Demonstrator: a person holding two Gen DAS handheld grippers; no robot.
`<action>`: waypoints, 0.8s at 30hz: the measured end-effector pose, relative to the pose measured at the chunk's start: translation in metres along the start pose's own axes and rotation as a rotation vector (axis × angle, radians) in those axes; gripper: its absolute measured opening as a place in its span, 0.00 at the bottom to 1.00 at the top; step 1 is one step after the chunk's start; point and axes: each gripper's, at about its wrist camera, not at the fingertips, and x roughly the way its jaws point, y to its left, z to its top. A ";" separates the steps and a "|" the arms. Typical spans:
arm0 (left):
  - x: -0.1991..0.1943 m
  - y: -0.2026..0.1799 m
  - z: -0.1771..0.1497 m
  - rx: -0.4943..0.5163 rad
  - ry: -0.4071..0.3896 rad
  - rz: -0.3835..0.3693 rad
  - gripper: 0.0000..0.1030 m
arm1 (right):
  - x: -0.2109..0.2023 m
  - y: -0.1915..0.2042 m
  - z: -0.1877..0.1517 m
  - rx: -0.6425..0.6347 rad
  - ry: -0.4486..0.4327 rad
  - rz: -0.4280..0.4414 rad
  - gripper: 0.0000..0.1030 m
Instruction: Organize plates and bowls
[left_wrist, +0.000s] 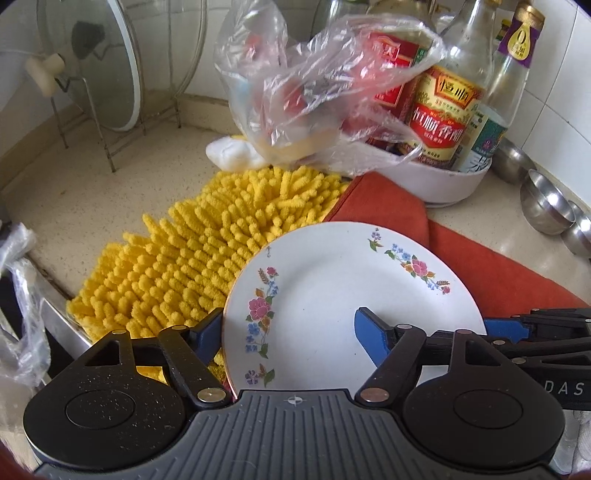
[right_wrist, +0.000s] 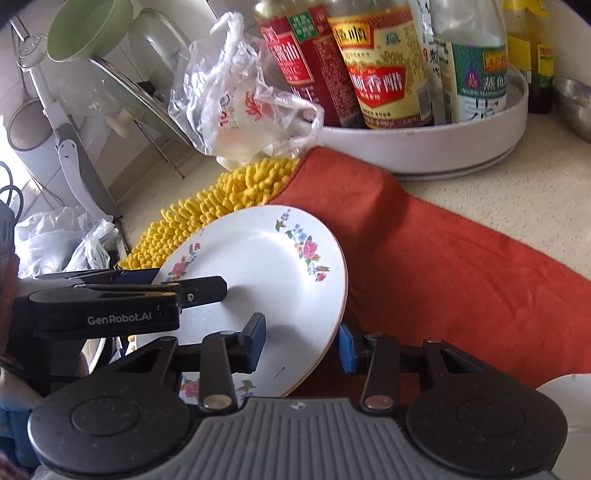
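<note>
Two grippers share one plate.

Left wrist view: left gripper (left_wrist: 291, 328) has its jaws set wide across the near part of the floral plate (left_wrist: 332, 295), one blue finger below the left rim, the other lying on the white face; whether they pinch it I cannot tell. Plate sits over a yellow chenille mat (left_wrist: 192, 251) and a red cloth (left_wrist: 480, 266) on the bench (left_wrist: 92, 192). Right gripper (left_wrist: 524, 332) enters from the right edge. Behind: white tray (left_wrist: 454, 184) of bottles, clear plastic bag (left_wrist: 314, 103), steel bowls (left_wrist: 546, 206), glass lid (left_wrist: 107, 74) in a rack.

Right wrist view: right gripper (right_wrist: 303, 343) straddles the plate's (right_wrist: 266, 258) near right rim, jaws moderately parted, rim between them, contact unclear. Plate is tilted, right edge raised above the red cloth (right_wrist: 443, 266). Left gripper (right_wrist: 155, 291) reaches over the plate's left side.
</note>
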 end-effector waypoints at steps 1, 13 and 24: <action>-0.003 0.000 0.001 0.001 -0.007 0.001 0.77 | -0.002 0.000 0.001 0.004 -0.005 0.004 0.40; -0.023 -0.019 0.003 0.002 -0.052 -0.002 0.79 | -0.032 -0.008 0.002 0.013 -0.061 0.034 0.40; -0.035 -0.082 -0.004 0.087 -0.062 -0.079 0.79 | -0.093 -0.049 -0.026 0.071 -0.118 -0.026 0.40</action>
